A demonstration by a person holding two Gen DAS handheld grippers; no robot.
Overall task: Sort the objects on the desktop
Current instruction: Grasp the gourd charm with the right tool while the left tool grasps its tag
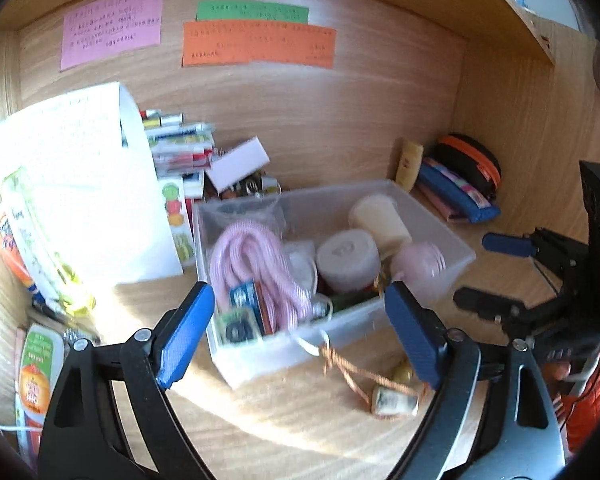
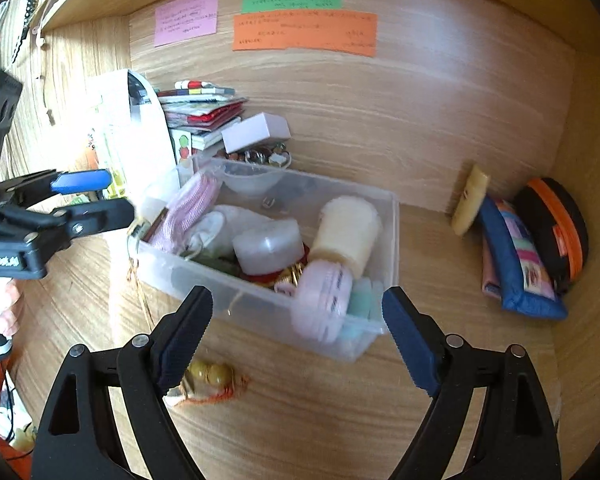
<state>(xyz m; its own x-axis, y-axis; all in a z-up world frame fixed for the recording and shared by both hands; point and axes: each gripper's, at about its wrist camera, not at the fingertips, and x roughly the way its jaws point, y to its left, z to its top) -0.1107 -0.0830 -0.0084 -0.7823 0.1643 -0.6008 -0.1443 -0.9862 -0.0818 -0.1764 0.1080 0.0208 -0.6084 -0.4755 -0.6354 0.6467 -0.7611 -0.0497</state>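
Note:
A clear plastic bin (image 1: 260,364) (image 2: 220,284) stands on the wooden desk. In it lie a pink coiled rope (image 1: 252,264), a white-lidded jar (image 1: 348,256), a cream cylinder (image 1: 380,220) and a pink roll (image 2: 324,300). In front of the bin lies a small charm on an orange cord (image 1: 392,400) (image 2: 208,374). My left gripper (image 1: 300,312) (image 2: 112,196) is open and empty, hovering at the bin's near left corner. My right gripper (image 2: 296,312) (image 1: 484,270) is open and empty too, above the bin's right end.
A white paper bag (image 1: 80,184) and a stack of booklets with a white box (image 1: 240,164) crowd the back left. Pouches (image 2: 532,248) lean in the back right corner. Snack packets (image 1: 36,364) lie at the left edge. Paper notes (image 1: 260,44) hang on the back wall.

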